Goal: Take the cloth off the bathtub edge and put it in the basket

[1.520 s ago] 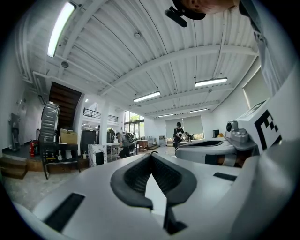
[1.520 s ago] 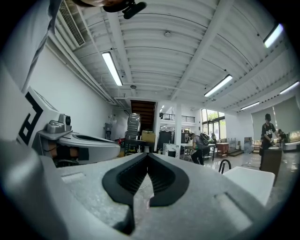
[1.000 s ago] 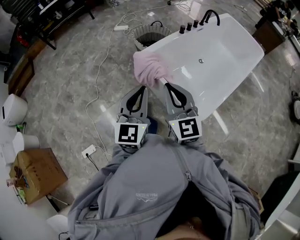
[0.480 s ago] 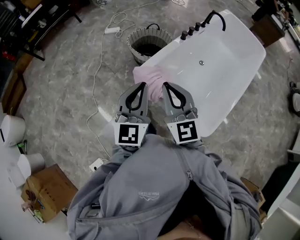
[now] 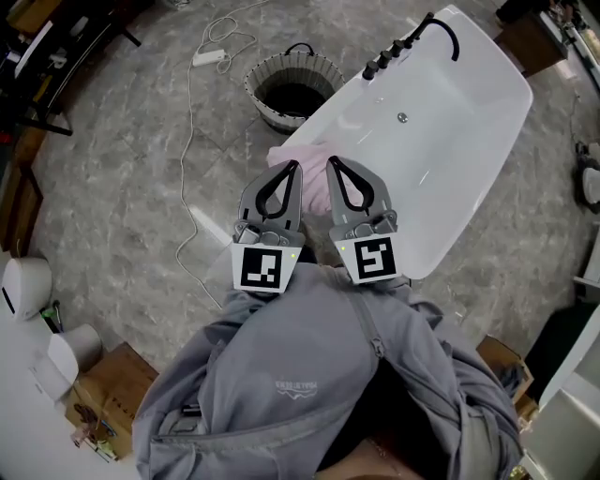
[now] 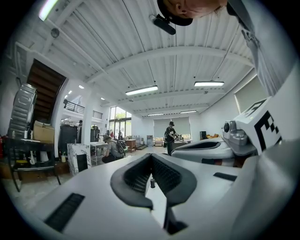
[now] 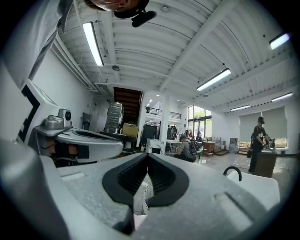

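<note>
A pink cloth (image 5: 314, 180) hangs over the near rim of the white bathtub (image 5: 469, 141), and my two grippers cover much of it. A round woven basket (image 5: 293, 86) stands on the floor by the tub's tap end. My left gripper (image 5: 293, 165) and right gripper (image 5: 332, 161) are side by side, tips above the cloth. Both are shut with nothing between the jaws. The left gripper view shows the left gripper's (image 6: 151, 157) pads pressed together, pointing into the hall. In the right gripper view, the right gripper (image 7: 147, 154) is shut the same way, with the tub's black faucet (image 7: 233, 171) to its right.
Black taps and a faucet (image 5: 439, 26) sit on the tub's far end. A white cable (image 5: 190, 178) and a power strip (image 5: 208, 56) lie on the marble floor to the left. A cardboard box (image 5: 103, 398) and white containers (image 5: 23, 286) stand at lower left. Dark furniture fills the top left corner.
The tub, the cloth and the basket have slid down and nearer in the head view. The gripper tips now lie over the cloth. Both grippers stayed shut.
</note>
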